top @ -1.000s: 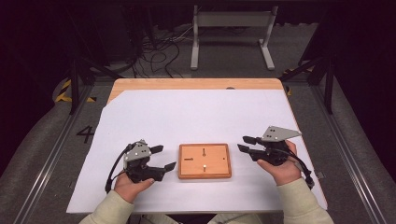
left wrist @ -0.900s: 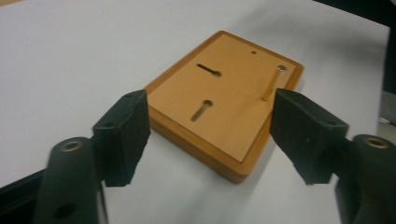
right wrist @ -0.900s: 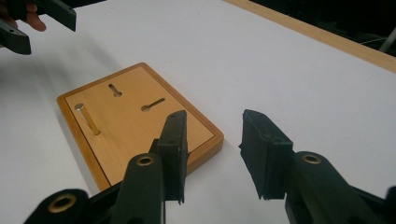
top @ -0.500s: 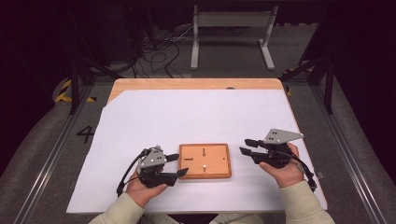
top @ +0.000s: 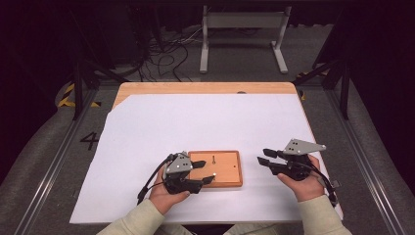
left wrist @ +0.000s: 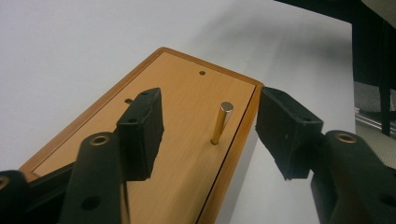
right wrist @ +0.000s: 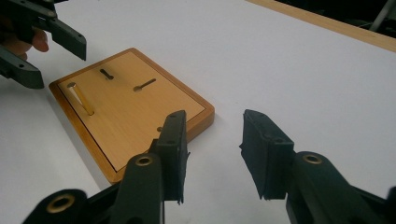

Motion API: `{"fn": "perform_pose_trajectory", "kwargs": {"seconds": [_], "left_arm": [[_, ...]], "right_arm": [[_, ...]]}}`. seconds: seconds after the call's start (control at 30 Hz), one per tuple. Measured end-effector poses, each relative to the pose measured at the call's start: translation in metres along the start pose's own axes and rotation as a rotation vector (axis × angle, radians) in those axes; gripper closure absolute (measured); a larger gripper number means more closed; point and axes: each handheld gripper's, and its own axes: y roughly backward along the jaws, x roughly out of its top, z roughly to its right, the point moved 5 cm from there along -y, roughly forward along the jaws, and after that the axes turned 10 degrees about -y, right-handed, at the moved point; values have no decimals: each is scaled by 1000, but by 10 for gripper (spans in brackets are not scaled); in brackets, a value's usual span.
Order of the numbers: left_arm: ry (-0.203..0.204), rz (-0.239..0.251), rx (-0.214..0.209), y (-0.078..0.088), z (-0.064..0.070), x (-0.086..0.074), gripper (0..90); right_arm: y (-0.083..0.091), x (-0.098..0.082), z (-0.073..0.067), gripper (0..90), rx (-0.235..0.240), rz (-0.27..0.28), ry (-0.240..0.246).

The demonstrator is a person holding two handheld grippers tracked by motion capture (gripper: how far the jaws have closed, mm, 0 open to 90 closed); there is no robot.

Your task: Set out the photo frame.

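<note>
On the bench, near edge: board with upright pin | left tool wide, straddling pin, apart | right tool wide, beside board | step: approach | next: close on pin squarely

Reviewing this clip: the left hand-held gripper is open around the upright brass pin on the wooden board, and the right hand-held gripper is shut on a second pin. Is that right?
Not quite. The right hand-held gripper is open and holds nothing, as the right gripper view shows; it hovers beside the wooden board over the white sheet. The rest stands: the left hand-held gripper is open around the upright brass pin.
</note>
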Motion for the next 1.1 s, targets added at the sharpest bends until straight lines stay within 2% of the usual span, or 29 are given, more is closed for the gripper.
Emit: {"fn": "perform_pose_trajectory", "kwargs": {"seconds": [0.1, 0.17, 0.27, 0.43, 0.53, 0.57, 0.6, 0.67, 0.8, 0.9, 1.03, 1.1], "left_arm": [[-17, -8, -10, -6, 1, -1, 463], [-18, -20, -37, -11, 1, -2, 502], [-26, -16, -55, -18, 1, -4, 536], [-22, -8, -53, -24, 0, -4, 592], [-37, -7, -53, -27, 1, -4, 714], [-42, -6, -56, -27, 1, -4, 722], [-57, -8, -68, -29, 3, -4, 726], [-57, -13, -95, -31, 2, -6, 739], [-70, -47, -81, -34, 0, -11, 738], [-87, -45, -86, -34, 1, -10, 825], [-115, -44, -68, -34, 2, -11, 836], [-147, -43, -60, -34, 3, -11, 837]], "right_arm": [[1, -1, 1, 608, -3, 2, -6], [2, -2, 1, 609, -3, 3, -9], [2, -3, 1, 608, -2, 2, -12], [2, -4, 0, 608, 0, 3, -13], [1, -4, 0, 608, 0, 4, -16], [1, -4, 0, 608, 2, 2, -16], [0, -4, 0, 608, 5, 2, -19], [-1, -5, 0, 608, 6, -1, -19], [-2, -5, -2, 609, 12, -1, -18], [-3, -5, -2, 608, 14, -2, -18], [-3, -5, -2, 607, 14, -3, -19], [-4, -5, -2, 607, 17, -3, -18]]}}
